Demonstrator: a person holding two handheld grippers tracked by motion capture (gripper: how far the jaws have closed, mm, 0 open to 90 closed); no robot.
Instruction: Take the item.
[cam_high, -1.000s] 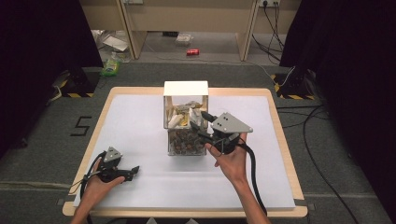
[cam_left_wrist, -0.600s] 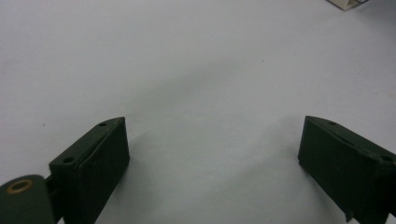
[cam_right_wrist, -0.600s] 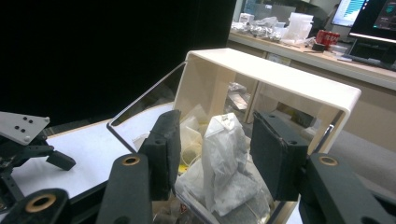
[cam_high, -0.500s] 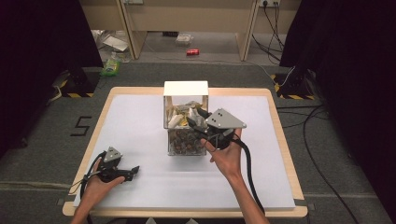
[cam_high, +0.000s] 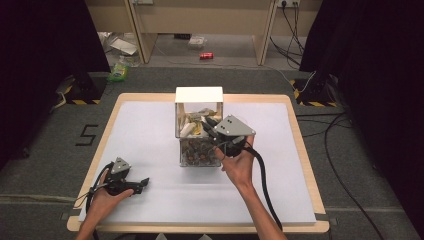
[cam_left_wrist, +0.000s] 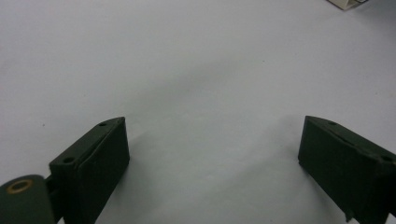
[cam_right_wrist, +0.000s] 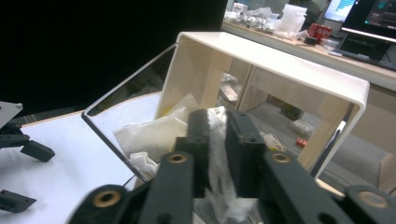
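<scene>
**A:** Where is the right tongs (cam_right_wrist: 217, 140) now?

**B:** Over the clear-walled organiser box with the cream lid (cam_high: 198, 95), which stands near the middle of the white-topped counter (cam_high: 150, 130), a little toward its far edge. The jaws are pinched onto a small clear plastic sachet (cam_right_wrist: 219, 177). From the right tongs view the sachet hangs down between them, crumpled, with more white and clear packets (cam_right_wrist: 154, 133) piled in the upper compartment just behind it.

**B:** From the high view, the right tongs (cam_high: 216, 131) sits at the right side of the box, above the upper compartment. The lower compartment (cam_high: 199, 152) holds darker, brownish pieces.

**A:** And the left tongs?

**B:** The left tongs (cam_high: 142, 183) rests near the counter's near left corner, well apart from the box. Its jaws are spread wide, with nothing but bare counter between them (cam_left_wrist: 210, 154).

**A:** What could go wrong from here?

**B:** The grip looks to be on thin film, so I think the sachet could slide out if it is moved quickly. It could also snag on the clear wall or the lid's edge, and that might drag the light box, since nothing steadies it. A neighbouring packet might cling and ride along too.
</scene>
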